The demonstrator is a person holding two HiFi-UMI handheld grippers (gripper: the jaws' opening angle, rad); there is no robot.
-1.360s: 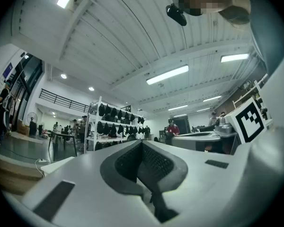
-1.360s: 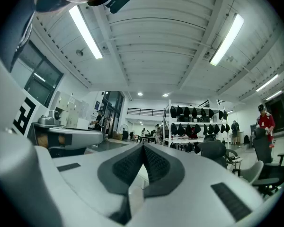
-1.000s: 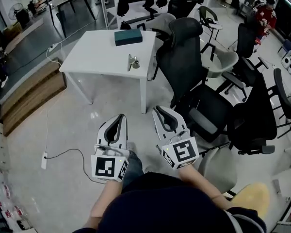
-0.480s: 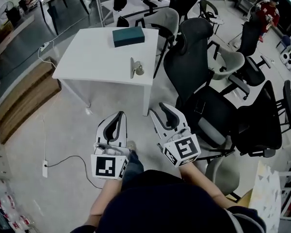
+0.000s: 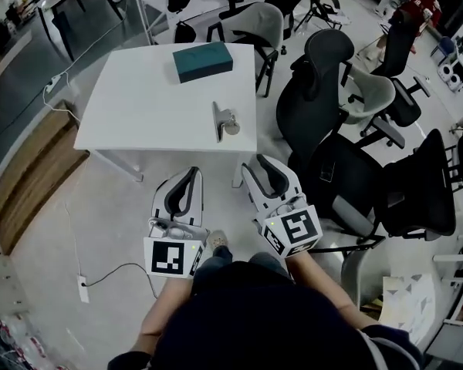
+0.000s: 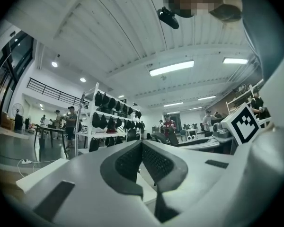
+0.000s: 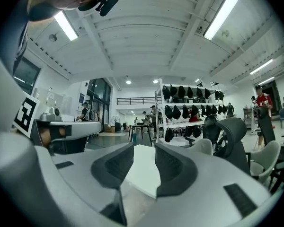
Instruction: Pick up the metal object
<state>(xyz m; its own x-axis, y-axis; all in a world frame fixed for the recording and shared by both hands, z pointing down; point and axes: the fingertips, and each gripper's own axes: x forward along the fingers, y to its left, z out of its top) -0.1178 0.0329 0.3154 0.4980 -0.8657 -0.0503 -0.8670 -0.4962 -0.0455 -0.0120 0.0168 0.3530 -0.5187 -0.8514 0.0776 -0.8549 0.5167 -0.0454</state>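
Head view shows a person standing on the pale floor (image 5: 77,230) just short of a white rectangular surface (image 5: 139,114), holding both tools low in front of the body. The silvery metal object (image 5: 222,120), a flat bar with a small round part beside it, lies close to the surface's right edge, not far from its near right corner. A dark teal rectangular box (image 5: 203,60) sits near the far edge, well apart from the metal piece.

The left gripper (image 5: 187,177) points toward the near edge; in the left gripper view (image 6: 142,143) its jaws are closed tip to tip with nothing between them. The right gripper (image 5: 260,168) hangs just off the near right corner, and the right gripper view (image 7: 144,150) shows its jaws standing apart and empty, with only the surface's white top (image 7: 142,171) visible through the gap. Neither tool touches the metal piece. Black mesh office chairs (image 5: 316,91) crowd the right side.
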